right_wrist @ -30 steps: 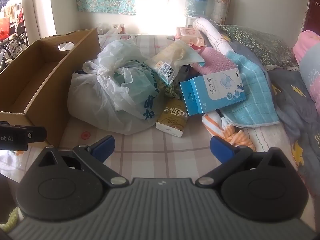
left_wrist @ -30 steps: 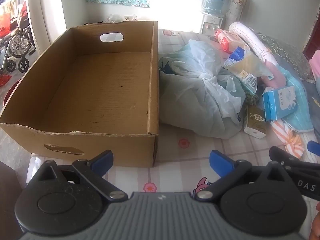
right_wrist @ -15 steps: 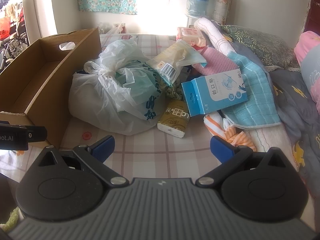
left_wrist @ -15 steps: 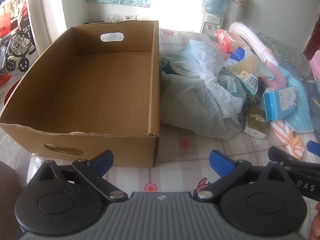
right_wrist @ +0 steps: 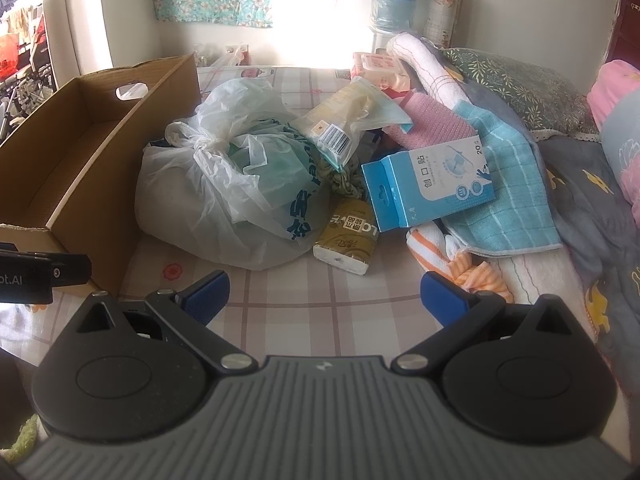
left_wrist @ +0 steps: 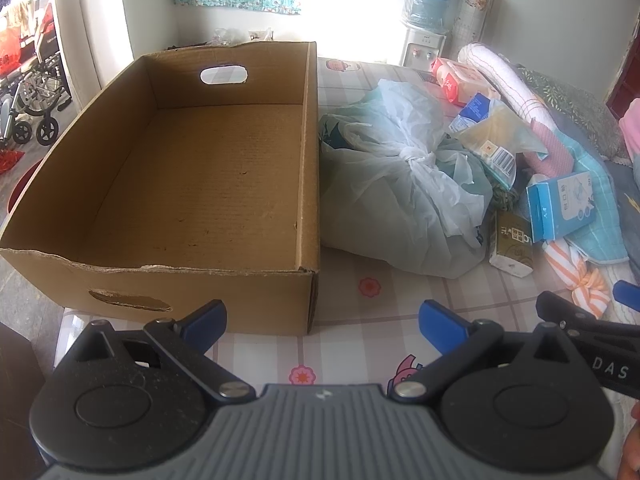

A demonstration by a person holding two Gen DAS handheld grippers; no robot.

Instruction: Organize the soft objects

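Observation:
An empty cardboard box [left_wrist: 208,184] stands on the checked mat; it also shows at the left of the right wrist view [right_wrist: 80,148]. Beside it lies a tied white plastic bag [left_wrist: 400,192] [right_wrist: 228,192]. Right of the bag are a yellow tissue pack [right_wrist: 348,240], a blue carton [right_wrist: 428,188], a clear packet [right_wrist: 344,120], a blue towel [right_wrist: 516,184], a pink cloth [right_wrist: 432,124] and an orange striped cloth [right_wrist: 468,268]. My left gripper [left_wrist: 322,320] is open and empty before the box's near corner. My right gripper [right_wrist: 324,296] is open and empty, short of the tissue pack.
A rolled white towel [right_wrist: 428,68] and pink wipes packs [right_wrist: 380,66] lie at the back. A grey quilt [right_wrist: 600,216] and pillows lie on the right. A water dispenser [left_wrist: 426,12] stands by the far wall. A wheelchair [left_wrist: 28,96] stands off to the left.
Both grippers have drifted back and up a little, so the box and the pile sit slightly farther off. Both stay open and empty.

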